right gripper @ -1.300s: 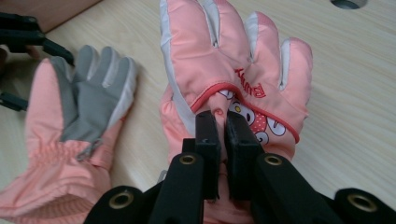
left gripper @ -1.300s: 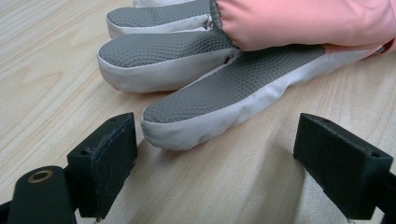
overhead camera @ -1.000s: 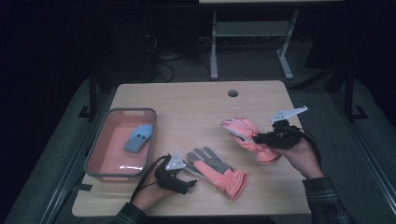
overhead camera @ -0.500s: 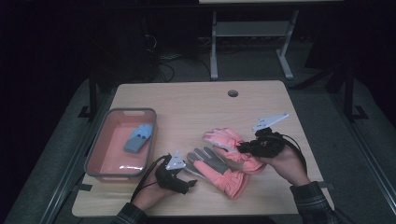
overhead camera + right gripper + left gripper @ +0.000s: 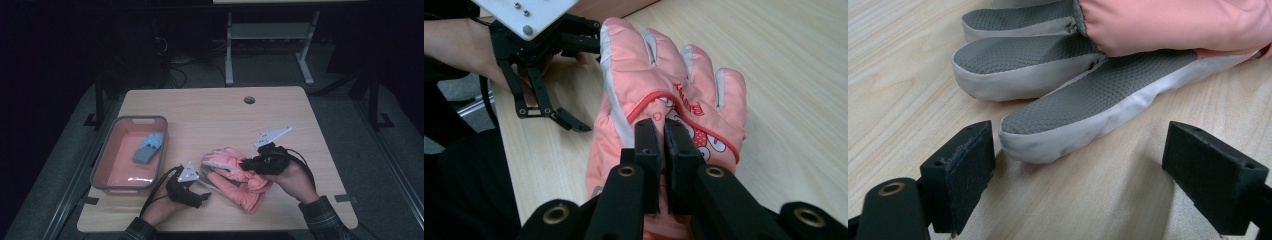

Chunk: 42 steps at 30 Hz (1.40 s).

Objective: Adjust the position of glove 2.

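Near the front edge of the table (image 5: 210, 107), the right gripper (image 5: 663, 131) pinches a pink glove (image 5: 664, 85) with its jaws pressed together on the cloth. That glove lies on top of the other glove (image 5: 1083, 95), so I think the stacking is almost done. The left gripper (image 5: 1078, 170) is spread wide around a grey fingertip, not squeezing. A blue thing (image 5: 148, 148) sits in the pink tub (image 5: 100, 167) by the left edge. Letting go is probably what is left.

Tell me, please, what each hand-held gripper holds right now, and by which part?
The right hand-held gripper pinches the upper pink glove by its back fabric. The left hand-held gripper holds nothing; the lower glove's fingertip lies between its open jaws.
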Motion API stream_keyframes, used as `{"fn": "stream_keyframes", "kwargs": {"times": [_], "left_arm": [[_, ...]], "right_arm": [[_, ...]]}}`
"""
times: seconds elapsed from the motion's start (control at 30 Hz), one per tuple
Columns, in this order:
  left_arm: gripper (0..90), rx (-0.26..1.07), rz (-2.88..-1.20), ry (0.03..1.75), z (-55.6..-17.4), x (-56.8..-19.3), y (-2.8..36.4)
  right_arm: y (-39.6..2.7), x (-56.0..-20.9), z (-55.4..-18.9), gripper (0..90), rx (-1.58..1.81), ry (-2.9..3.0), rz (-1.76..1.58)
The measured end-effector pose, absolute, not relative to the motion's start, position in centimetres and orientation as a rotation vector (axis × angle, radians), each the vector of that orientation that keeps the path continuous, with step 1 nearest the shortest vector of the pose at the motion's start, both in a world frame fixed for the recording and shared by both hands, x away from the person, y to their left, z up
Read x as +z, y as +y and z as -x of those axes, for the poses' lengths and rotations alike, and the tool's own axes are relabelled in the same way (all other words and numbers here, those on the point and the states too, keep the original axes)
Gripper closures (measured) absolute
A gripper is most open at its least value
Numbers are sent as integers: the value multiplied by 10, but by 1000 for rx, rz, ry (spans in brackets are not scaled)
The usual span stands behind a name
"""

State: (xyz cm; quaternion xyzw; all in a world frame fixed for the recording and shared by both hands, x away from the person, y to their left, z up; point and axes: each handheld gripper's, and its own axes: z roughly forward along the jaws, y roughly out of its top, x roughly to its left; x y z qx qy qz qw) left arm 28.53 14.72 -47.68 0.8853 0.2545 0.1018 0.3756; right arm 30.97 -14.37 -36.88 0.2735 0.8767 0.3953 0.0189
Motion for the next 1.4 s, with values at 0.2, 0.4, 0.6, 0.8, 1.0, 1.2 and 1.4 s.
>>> {"fn": "stream_keyframes", "kwargs": {"times": [0.2,0.4,0.6,0.8,1.0,1.2,1.4], "left_arm": [[127,261,-2266,650,-285,-477,147],[127,261,-2266,649,-285,-477,147],[127,261,-2265,648,-286,-477,147],[127,263,-2263,647,-285,-477,147],[127,261,-2266,645,-285,-477,147],[127,264,-2265,645,-285,-477,147],[136,245,-2294,699,-286,-472,144]], "right_arm": [[-132,-371,-306,866,1231,2733,-822],[-122,-372,-303,867,1233,2723,-789],[-116,-384,-304,866,1192,2766,-812],[-110,-395,-304,865,1111,2803,-813],[-103,-409,-303,864,991,2833,-764],[-104,-410,-303,798,1007,2843,-757],[-114,-389,-303,614,1144,2799,-803]]}}
